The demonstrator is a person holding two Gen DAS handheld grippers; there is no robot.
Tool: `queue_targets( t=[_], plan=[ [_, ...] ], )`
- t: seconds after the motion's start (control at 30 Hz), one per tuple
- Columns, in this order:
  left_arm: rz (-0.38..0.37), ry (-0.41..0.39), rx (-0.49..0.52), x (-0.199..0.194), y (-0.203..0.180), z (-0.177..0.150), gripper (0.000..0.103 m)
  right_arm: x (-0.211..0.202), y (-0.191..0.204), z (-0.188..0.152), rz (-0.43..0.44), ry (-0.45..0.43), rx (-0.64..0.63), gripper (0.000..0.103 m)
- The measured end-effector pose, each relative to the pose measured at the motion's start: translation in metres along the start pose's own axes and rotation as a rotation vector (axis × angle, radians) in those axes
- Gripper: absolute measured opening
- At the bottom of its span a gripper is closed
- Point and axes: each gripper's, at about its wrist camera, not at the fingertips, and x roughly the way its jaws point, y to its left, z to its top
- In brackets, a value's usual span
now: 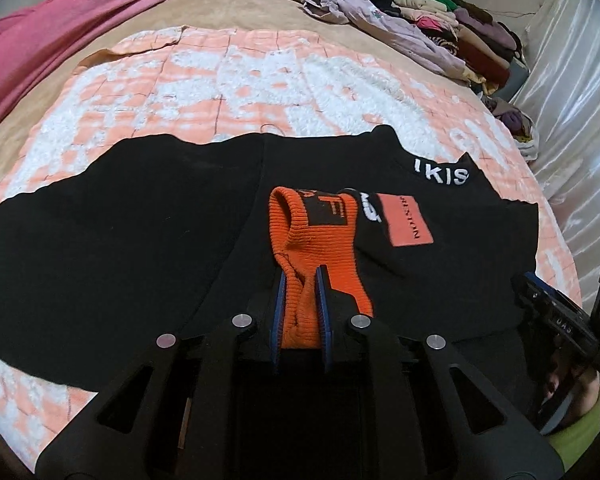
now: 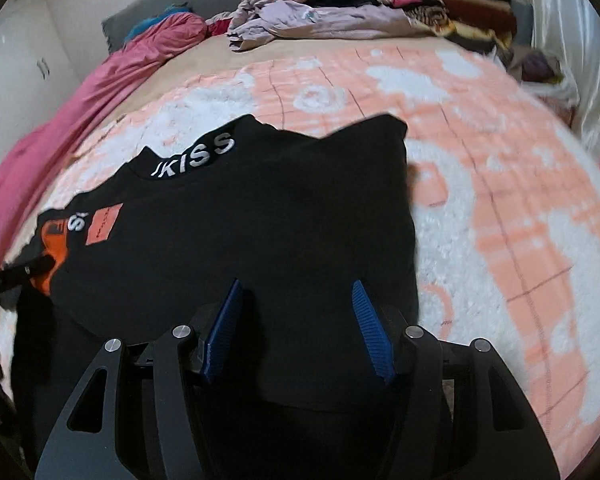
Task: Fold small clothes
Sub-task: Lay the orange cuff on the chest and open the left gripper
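A black sweatshirt point(image 1: 140, 220) with white letters on its collar and an orange patch lies flat on a peach and white blanket point(image 1: 260, 76). My left gripper point(image 1: 301, 276) is shut on its orange ribbed cuff point(image 1: 319, 240), which is folded over the chest. In the right wrist view the same sweatshirt point(image 2: 260, 220) lies under my right gripper point(image 2: 298, 288), which is open and empty just above the black cloth. The orange cuff point(image 2: 52, 256) and the left gripper's tip show at the far left there. The right gripper's body point(image 1: 559, 320) shows at the right edge of the left wrist view.
A pink sheet point(image 1: 60, 28) lies along the left of the bed. A lilac garment point(image 1: 359, 8) and a pile of folded clothes point(image 1: 459, 28) sit at the far right corner. A shiny white curtain point(image 1: 571, 80) hangs on the right. White cupboards point(image 2: 16, 60) stand at left.
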Motion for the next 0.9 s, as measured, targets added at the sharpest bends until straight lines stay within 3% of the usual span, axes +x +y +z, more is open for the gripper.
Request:
queue_targets(
  t=[0.13, 0.23, 0.33, 0.43, 0.53, 0.6, 0.67, 0.9],
  plan=[
    [0.067, -0.068, 0.012, -0.028, 0.000, 0.001, 0.010, -0.011, 0.002, 0.000, 0.017, -0.024, -0.005, 0.058],
    [0.050, -0.106, 0.036, -0.047, -0.011, 0.001, 0.011, -0.023, 0.003, 0.000, 0.046, -0.045, -0.001, 0.060],
    [0.019, -0.048, 0.083, -0.033, -0.029, -0.001, 0.024, -0.028, 0.010, -0.004, 0.074, -0.042, -0.012, 0.064],
    [0.069, 0.020, 0.120, -0.007, -0.035, -0.009, 0.028, -0.022, 0.018, -0.009, 0.069, -0.013, -0.037, 0.065],
    [0.076, 0.029, 0.102, 0.002, -0.030, -0.014, 0.030, -0.014, 0.020, -0.014, 0.054, 0.011, -0.038, 0.067],
    [0.066, 0.024, 0.093, -0.002, -0.030, -0.013, 0.036, -0.015, 0.023, -0.014, 0.047, 0.001, -0.046, 0.069],
    [0.064, 0.002, 0.095, -0.012, -0.031, -0.012, 0.058, -0.020, 0.023, -0.014, 0.064, -0.013, -0.045, 0.069],
    [0.108, -0.042, 0.085, -0.038, -0.027, -0.012, 0.075, -0.046, 0.029, -0.012, 0.065, -0.076, -0.041, 0.085]
  ],
)
